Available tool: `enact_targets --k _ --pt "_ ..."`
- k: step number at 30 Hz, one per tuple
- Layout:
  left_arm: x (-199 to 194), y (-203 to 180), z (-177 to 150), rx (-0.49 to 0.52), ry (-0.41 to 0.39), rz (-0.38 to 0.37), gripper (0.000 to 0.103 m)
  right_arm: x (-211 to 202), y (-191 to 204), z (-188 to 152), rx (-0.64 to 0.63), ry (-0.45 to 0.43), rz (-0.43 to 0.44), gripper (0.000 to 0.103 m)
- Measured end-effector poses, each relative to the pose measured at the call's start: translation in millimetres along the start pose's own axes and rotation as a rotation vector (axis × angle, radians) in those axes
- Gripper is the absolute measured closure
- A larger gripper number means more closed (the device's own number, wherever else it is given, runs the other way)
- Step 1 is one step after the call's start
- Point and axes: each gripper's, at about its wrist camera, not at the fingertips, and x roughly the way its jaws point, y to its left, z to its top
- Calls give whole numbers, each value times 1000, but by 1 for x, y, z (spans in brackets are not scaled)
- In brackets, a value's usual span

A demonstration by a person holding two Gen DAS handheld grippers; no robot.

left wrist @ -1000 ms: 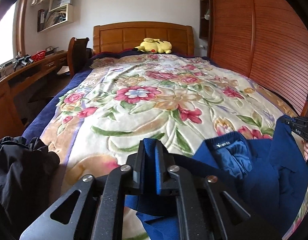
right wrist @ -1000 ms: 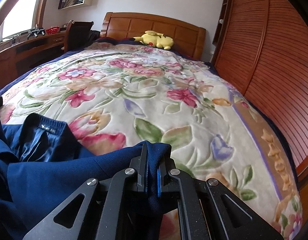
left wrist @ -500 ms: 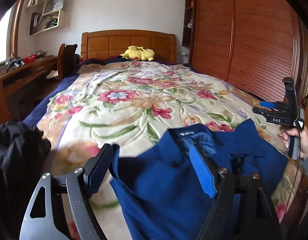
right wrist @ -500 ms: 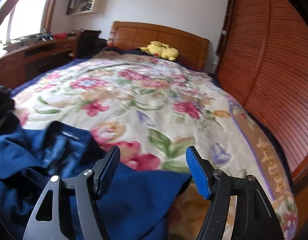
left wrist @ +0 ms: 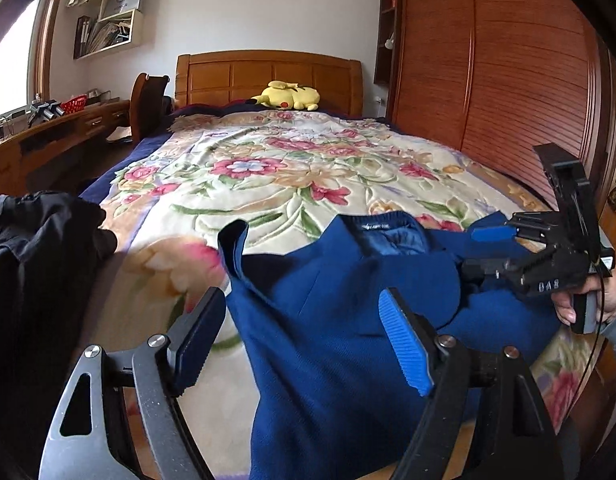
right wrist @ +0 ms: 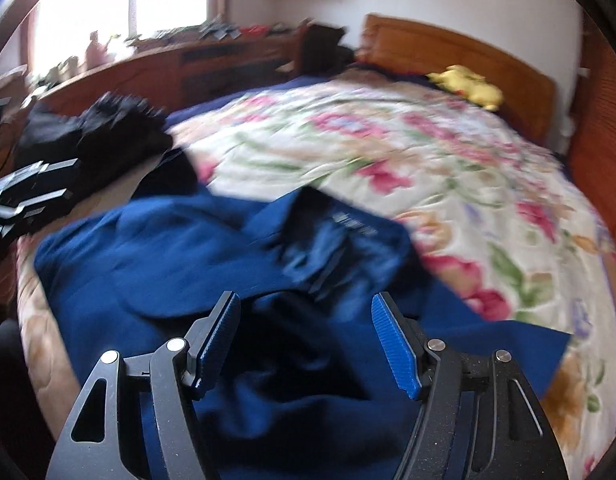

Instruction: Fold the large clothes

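Observation:
A large navy blue garment lies crumpled at the foot of the bed on a floral blanket, collar label facing up. It also shows in the right wrist view. My left gripper is open and empty just above the garment's near edge. My right gripper is open and empty over the garment's folds. The right gripper also shows in the left wrist view at the right, held in a hand. The right wrist view is blurred.
A black garment is heaped at the bed's near left corner. A yellow plush toy lies by the wooden headboard. A desk and chair stand left of the bed, a wooden wardrobe on the right.
Both grippers opened and let go of the blue garment, which dropped onto the bed. Both pulled back, and the right gripper swung to the left.

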Motion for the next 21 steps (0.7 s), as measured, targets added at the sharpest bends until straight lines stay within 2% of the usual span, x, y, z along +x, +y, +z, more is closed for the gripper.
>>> enact_targets --k 2,8,10,14,17,21 --pt "3 1 -2 9 4 13 23 9 6 -3 -26 45 30 33" --pt "5 7 -8 11 14 8 23 21 6 1 -49 90 -1 33" --pt "6 9 -9 5 19 13 23 29 6 6 -61 110 -19 44" --pt "6 11 -9 3 22 17 23 49 21 25 -112 144 -80 87" --pt "6 11 -10 2 21 16 23 56 20 39 -119 132 -120 93" --pt "7 11 -10 5 23 13 23 54 22 63 -130 55 -169 93"
